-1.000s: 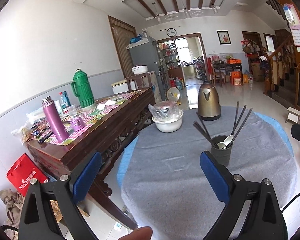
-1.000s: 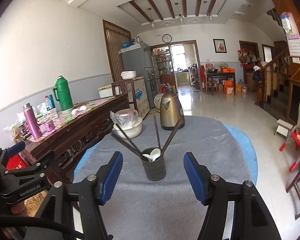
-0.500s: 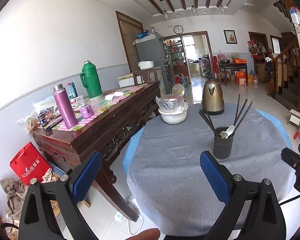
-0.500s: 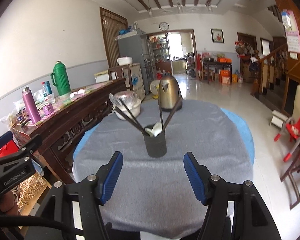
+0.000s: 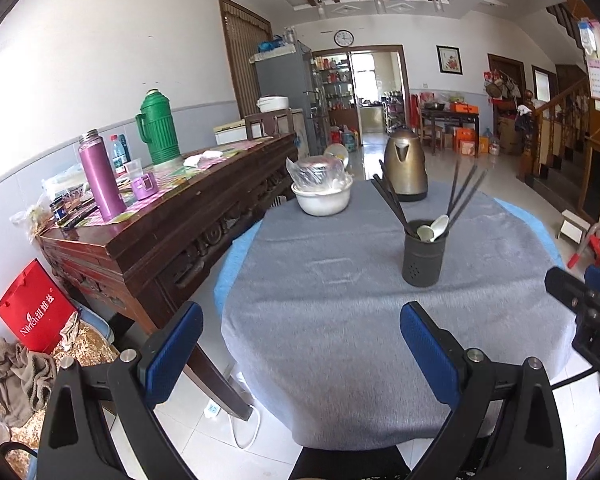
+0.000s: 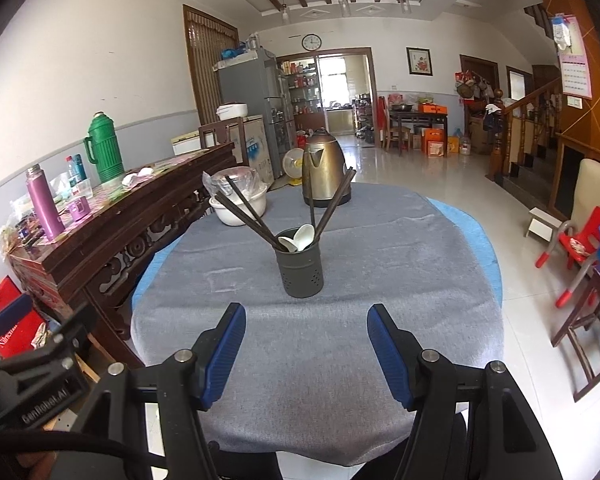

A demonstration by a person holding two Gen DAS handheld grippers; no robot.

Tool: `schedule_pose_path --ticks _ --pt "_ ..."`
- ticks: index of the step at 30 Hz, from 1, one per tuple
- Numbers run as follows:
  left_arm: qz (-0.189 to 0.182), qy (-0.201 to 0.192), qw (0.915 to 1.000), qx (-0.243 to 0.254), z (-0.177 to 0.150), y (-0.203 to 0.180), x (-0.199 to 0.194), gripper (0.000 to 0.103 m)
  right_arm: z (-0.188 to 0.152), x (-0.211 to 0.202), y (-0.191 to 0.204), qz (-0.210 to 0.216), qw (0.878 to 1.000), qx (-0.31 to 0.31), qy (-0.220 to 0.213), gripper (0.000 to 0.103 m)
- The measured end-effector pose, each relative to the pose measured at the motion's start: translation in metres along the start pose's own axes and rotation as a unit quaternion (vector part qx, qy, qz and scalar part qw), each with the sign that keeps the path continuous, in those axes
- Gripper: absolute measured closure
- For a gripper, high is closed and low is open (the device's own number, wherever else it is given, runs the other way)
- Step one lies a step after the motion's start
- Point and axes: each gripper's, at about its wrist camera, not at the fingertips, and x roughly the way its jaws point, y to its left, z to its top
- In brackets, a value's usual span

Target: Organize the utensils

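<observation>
- Landmark: dark utensil holder (image 6: 300,268), upright on the grey tablecloth (image 6: 400,280), roughly mid-table.
- In the holder: several dark chopsticks (image 6: 244,210) fanned out, some leaning left, some leaning right toward the kettle; two white spoons (image 6: 300,238) with bowls up at the rim.
- Behind the holder: brass-coloured kettle (image 6: 325,174). Behind and left of it: white bowl (image 6: 242,208) covered in plastic.
- No loose utensils visible on the cloth around the holder in either view.
- Right gripper (image 6: 306,350): jaws spread wide, nothing between them, held low at the near table edge, holder straight ahead but well apart.
- Left gripper (image 5: 300,356): also wide open and empty, near the table edge, holder ahead and to its right (image 5: 425,260).
- Judgement on step: utensils look already gathered, so either the sorting is finished or a fresh pass is about to start. Cannot tell which from here.
- Next move, if work remains: close in on the holder from the front, steady it with one gripper, and pinch a single chopstick or spoon handle high up with the other.
- Caution: holder is light and top-heavy with splayed sticks; a sideways nudge could tip it.
</observation>
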Motion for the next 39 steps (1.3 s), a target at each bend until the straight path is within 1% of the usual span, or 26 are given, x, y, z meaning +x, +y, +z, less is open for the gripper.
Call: schedule_pose_path --ticks 7,17,28,39 --pt "-0.004 0.006 1.0000 0.006 -0.003 -0.004 0.002 0.004 -0.002 0.000 -0.003 -0.006 1.000 0.000 0.001 0.036" --pt "-0.004 0.009 1.0000 0.002 -0.004 -0.002 0.002 0.004 -0.004 0.003 0.001 -0.002 1.000 -0.007 0.008 0.036" --pt "0.001 -0.003 0.9999 -0.013 -0.001 0.006 -0.001 0.004 -0.003 -0.004 0.008 -0.002 1.000 -0.017 -0.010 0.036" --pt "0.001 -0.004 0.9998 -0.017 -0.002 0.008 -0.002 0.004 -0.003 -0.009 0.012 -0.005 0.999 -0.029 -0.020 0.036"
